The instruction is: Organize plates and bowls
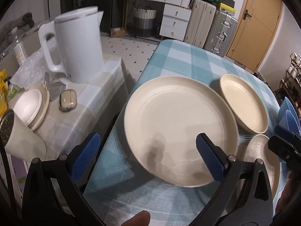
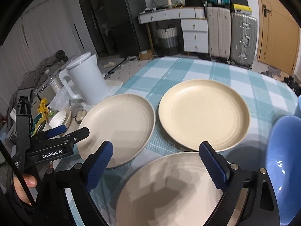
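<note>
Three cream plates lie on the blue checked tablecloth (image 2: 188,69): a left plate (image 1: 178,130) (image 2: 116,128), a far plate (image 1: 242,103) (image 2: 204,113) and a near plate (image 1: 263,160) (image 2: 169,188). My left gripper (image 1: 148,158) hangs open over the left plate's near rim, one blue pad outside the table's left edge, nothing between its pads. It also shows from the side (image 2: 69,131). My right gripper (image 2: 157,165) stands open above the near plate's far rim, pads clear of it; in the left wrist view it sits at the right edge (image 1: 282,139). A blue bowl (image 2: 284,169) stands at the right.
A white kettle (image 1: 79,45) (image 2: 88,79) stands on a lower side table (image 1: 105,79) left of the main table, with an earbud case (image 1: 67,99), small white dishes (image 1: 30,107) and packets. Suitcases (image 2: 242,37), drawers and a door stand behind.
</note>
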Motion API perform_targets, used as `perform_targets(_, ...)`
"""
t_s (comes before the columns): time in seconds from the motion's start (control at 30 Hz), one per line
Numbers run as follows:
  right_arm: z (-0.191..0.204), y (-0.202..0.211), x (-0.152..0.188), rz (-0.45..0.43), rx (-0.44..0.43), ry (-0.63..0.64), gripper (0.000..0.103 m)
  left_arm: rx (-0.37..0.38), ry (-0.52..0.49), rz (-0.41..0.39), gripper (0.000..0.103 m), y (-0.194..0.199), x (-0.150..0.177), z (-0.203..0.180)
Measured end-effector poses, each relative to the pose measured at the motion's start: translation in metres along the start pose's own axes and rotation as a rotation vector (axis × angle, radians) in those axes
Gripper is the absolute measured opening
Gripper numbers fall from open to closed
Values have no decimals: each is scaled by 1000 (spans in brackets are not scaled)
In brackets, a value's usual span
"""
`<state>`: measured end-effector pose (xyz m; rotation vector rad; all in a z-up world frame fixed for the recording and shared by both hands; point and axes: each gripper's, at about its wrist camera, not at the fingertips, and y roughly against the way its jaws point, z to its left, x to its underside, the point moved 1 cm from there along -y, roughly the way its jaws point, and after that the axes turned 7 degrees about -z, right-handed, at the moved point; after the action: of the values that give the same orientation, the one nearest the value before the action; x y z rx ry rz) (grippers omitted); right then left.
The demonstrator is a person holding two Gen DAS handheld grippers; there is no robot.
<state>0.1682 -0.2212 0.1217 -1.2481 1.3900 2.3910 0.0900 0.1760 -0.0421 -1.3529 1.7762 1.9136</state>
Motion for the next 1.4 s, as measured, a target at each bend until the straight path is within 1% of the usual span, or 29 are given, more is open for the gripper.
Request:
perform_targets(0.1,6,-16,0,38,-13,1,84,3,12,17,102,-8,2,8)
perform_targets(0.17,9,-28,1,63,-26,-3,81,-1,15,25,102,-13,3,13)
perform_targets(0.23,13,-39,1,80,-24,-5,74,7,25,36,102,-18,4,18)
perform_targets(0.3,15,-49,2,103,-28,-14,71,17,39,44,102,-22,5,22)
perform_targets(0.4,19,-61,2,121,-28,-17,62,24,57,52,100,-25,6,29)
perform_targets(0.47,21,-67,2,128,-24,-17,59,36,79,55,91,-28,6,35)
perform_targets(0.53,22,-71,1,135,-14,-13,54,42,91,61,85,-29,6,38)
perform_targets(0.6,24,-75,0,140,0,-4,51,53,96,67,80,-31,7,39)
perform_targets(0.67,25,-79,0,144,16,6,47,66,98,71,71,-33,7,39)
perform_targets(0.7,26,-79,0,147,21,9,43,68,97,71,68,-33,7,38)
perform_targets(0.73,26,-80,0,151,31,11,39,65,92,71,62,-33,8,37)
perform_targets(0.8,26,-83,1,157,41,12,36,48,76,65,55,-33,9,34)
perform_targets(0.83,26,-83,1,158,44,14,34,48,70,64,47,-33,9,33)
perform_targets(0.87,27,-84,2,159,46,17,33,46,67,64,41,-34,9,32)
perform_targets(0.9,27,-84,2,159,50,19,32,46,67,63,38,-33,10,32)
perform_targets(0.97,27,-84,2,154,62,25,31,50,63,63,26,-33,11,31)
perform_targets(1.03,27,-84,2,153,78,27,21,44,53,60,21,-34,11,30)
perform_targets(1.17,25,-83,2,150,84,27,17,71,55,59,15,-33,12,30)
perform_targets(1.4,26,-81,3,141,91,34,15,64,47,55,15,-32,13,28)
